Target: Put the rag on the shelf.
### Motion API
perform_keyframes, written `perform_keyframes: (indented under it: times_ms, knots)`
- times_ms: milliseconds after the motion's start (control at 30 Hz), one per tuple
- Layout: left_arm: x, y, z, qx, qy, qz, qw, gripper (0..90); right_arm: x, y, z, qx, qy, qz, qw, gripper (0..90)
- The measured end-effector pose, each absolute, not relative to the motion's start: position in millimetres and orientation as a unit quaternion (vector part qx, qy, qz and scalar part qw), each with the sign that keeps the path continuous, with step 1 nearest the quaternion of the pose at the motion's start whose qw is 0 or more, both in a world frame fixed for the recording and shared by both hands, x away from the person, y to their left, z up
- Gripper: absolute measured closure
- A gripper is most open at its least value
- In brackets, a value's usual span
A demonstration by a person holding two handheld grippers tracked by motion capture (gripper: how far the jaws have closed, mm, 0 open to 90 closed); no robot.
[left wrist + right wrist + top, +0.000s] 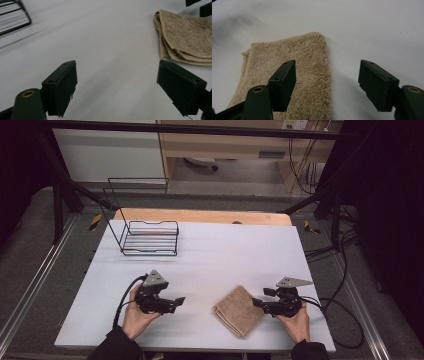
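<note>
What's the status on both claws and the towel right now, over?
Left claw open, nothing between jaws, short of the towel. Right claw open, at the towel's edge, no grip. Towel folded, flat on the table. Wire rack far back, nothing in the way.

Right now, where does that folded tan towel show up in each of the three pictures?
High view: towel lower centre, beside the right gripper.
Left gripper view: upper right.
Right gripper view: lower left, under one jaw.
Shared landmark: white table.
</note>
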State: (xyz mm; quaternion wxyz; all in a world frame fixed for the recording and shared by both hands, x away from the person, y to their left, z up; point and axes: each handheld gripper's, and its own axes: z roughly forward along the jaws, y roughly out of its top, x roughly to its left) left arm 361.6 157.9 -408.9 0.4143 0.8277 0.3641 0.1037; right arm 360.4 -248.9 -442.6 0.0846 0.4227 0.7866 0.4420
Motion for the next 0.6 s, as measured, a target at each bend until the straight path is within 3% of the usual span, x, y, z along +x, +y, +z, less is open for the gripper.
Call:
perform_keyframes:
  times_ms: [233, 600]
  knots:
    - [365.3, 101.7, -411.3, 0.845, 0.339, 0.078, 0.406, 29.7, 358.9, -247.0, -445.1, 0.425, 0.796, 0.426, 0.073, 49.5]
    - [373.0, 53.6, -432.2, 0.858, 0.342, 0.021, 0.383, 46.3, 360.4, -243.9, -448.0, 0.427, 0.799, 0.419, 0.063, 59.1]
